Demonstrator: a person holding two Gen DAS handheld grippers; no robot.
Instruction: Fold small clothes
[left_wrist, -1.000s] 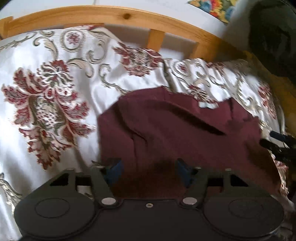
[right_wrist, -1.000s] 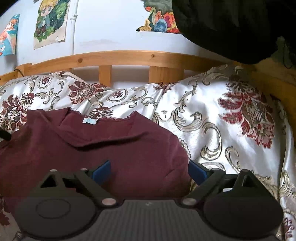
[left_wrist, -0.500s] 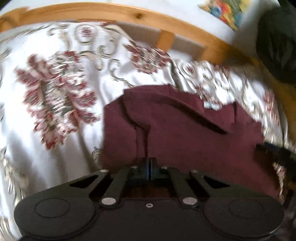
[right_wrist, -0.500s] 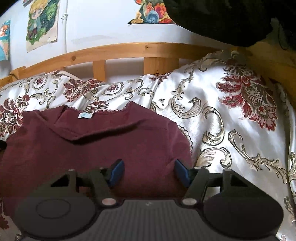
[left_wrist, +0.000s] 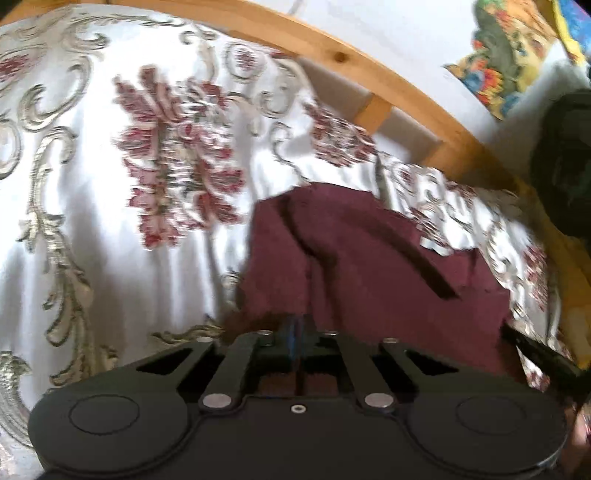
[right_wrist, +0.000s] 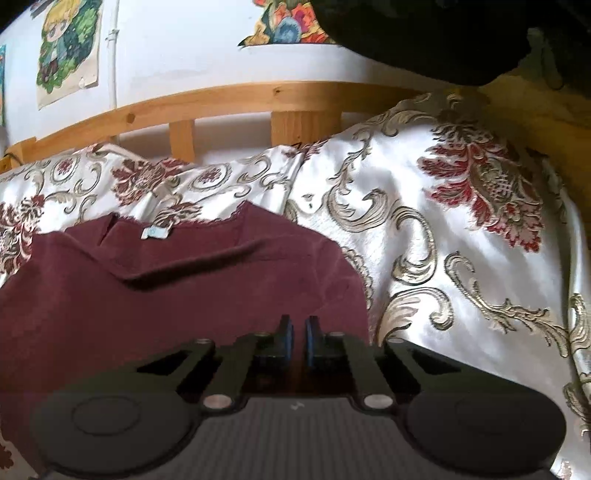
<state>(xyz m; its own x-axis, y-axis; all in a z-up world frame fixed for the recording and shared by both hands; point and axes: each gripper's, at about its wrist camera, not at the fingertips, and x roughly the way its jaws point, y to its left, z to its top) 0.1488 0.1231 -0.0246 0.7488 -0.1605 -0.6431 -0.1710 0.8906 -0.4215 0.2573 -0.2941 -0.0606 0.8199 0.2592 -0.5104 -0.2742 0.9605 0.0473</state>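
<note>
Both jaws just closed, left gripper (left_wrist: 295, 328) and right gripper (right_wrist: 297, 332) pinching maroon garment's (right_wrist: 184, 288) near hem, ready for folding.

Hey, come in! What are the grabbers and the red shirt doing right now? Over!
Left hand-held gripper pinching maroon shirt hem. Right hand-held gripper just closed on hem too. Shirt lies on floral bedspread. Nothing blocking.

A glossy white satin bedspread (right_wrist: 461, 229) with dark red flowers and gold scrolls covers the bed. Behind it runs a slatted pale pine bed frame (right_wrist: 236, 99). On the white wall (right_wrist: 177, 48) hang a cartoon-figure poster (right_wrist: 68, 48) and a bright floral picture (left_wrist: 506, 62).
</note>
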